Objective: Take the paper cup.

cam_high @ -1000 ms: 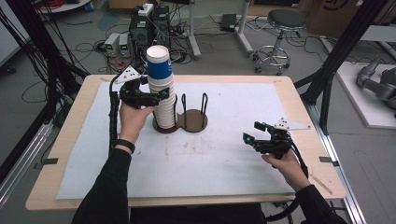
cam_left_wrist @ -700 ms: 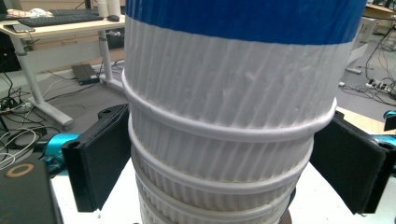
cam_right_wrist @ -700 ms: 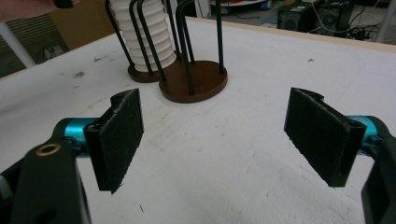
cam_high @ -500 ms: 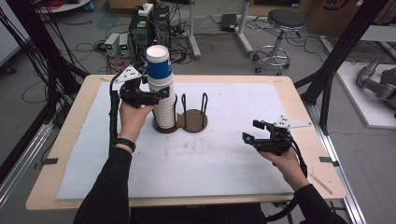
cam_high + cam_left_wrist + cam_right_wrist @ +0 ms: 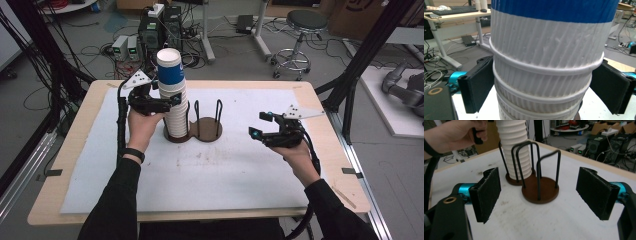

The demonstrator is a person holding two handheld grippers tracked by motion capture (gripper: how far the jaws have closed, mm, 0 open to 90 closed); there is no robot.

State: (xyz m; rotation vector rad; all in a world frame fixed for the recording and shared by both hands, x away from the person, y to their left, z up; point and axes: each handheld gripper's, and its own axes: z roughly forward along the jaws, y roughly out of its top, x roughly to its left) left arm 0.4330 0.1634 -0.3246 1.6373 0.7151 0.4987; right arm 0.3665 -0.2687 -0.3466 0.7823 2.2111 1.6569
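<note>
At the left tongs (image 5: 167,102), the cup stack (image 5: 173,102) stands upright between the pads.
The left tongs have just been closing, and their pads (image 5: 477,86) now sit against the ribbed wall of the stack, below the blue-banded top cup (image 5: 169,67). The stack's long axis runs straight up from the wire holder (image 5: 200,129) on the table (image 5: 210,172). The right tongs (image 5: 260,131) hold nothing, wide open, well apart to the right and aimed at the holder's free ring, so the left hand is far nearer.
</note>
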